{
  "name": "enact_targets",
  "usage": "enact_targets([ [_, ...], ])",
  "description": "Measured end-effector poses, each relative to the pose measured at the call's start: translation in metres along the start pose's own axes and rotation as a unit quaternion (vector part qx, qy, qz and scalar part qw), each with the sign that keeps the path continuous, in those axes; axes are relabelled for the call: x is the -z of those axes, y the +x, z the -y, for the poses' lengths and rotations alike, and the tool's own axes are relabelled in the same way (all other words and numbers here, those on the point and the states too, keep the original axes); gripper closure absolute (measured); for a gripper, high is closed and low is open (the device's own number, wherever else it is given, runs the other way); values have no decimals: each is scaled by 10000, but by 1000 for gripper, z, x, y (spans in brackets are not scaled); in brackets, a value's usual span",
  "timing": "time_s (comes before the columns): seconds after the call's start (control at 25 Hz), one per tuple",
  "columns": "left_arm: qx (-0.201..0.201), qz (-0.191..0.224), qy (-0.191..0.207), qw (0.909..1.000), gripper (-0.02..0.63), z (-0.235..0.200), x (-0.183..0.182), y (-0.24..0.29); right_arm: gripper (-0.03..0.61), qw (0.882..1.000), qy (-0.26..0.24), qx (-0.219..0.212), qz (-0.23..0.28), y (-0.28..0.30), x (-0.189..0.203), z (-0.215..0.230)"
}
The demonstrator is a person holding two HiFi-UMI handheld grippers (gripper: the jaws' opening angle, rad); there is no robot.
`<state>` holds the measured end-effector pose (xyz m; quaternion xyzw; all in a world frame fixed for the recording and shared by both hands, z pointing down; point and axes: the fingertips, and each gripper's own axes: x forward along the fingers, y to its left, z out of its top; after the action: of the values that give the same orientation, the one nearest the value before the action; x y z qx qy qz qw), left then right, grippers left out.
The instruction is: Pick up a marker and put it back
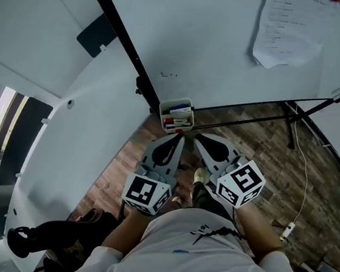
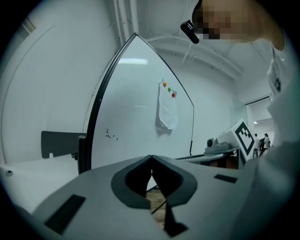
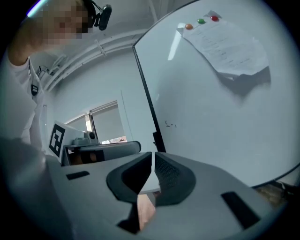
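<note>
Left gripper (image 1: pixel 180 138): jaws pressed together at the tips, nothing between them.
Right gripper (image 1: pixel 197 137): jaws all but shut (only a hairline slit shows), holding nothing.
Markers (image 1: pixel 176 110): lying in the white holder (image 1: pixel 188 109) at the whiteboard's (image 1: pixel 228 53) bottom edge, by the corner where its black frame edges meet, just ahead of both gripper tips.
Paper sheet (image 1: pixel 289 30): pinned high on the whiteboard.

A paper sheet (image 1: pixel 289 30) (magnet-pinned) hangs on the whiteboard (image 1: pixel 199 38) above wood floor (image 1: pixel 271 156).
</note>
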<state>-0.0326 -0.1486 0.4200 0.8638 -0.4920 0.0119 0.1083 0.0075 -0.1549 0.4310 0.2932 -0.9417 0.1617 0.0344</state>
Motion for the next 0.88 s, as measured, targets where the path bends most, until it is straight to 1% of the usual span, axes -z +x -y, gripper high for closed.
enact_targets([
  [0.2, -429, -141, -82, 9989, 601, -31, 12, 32, 563, 9990, 28, -201, -389, 35, 25, 52],
  [0.32, -581, -199, -136, 9980, 601, -45, 19, 43, 561, 9972, -102, -287, -683, 56, 45, 76],
  [0.4, -618, -240, -162, 9977, 601, -52, 24, 48, 557, 9955, -206, -307, -874, 68, 57, 88],
  [0.44, -625, -260, -177, 9976, 601, -55, 26, 50, 544, 9943, -261, -315, -981, 74, 63, 92],
  [0.48, -629, -277, -189, 9975, 601, -58, 28, 51, 515, 9930, -305, -321, -1095, 80, 69, 97],
  [0.56, -635, -296, -204, 9973, 601, -65, 30, 54, 497, 9904, -332, -307, -1304, 90, 81, 105],
  [0.76, -663, -330, -285, 9968, 601, -75, 35, 53, 486, 9862, -258, -66, -1636, 104, 104, 121],
  [0.88, -671, -345, -311, 9967, 601, -78, 37, 51, 474, 9842, -74, 54, -1768, 108, 116, 129],
])
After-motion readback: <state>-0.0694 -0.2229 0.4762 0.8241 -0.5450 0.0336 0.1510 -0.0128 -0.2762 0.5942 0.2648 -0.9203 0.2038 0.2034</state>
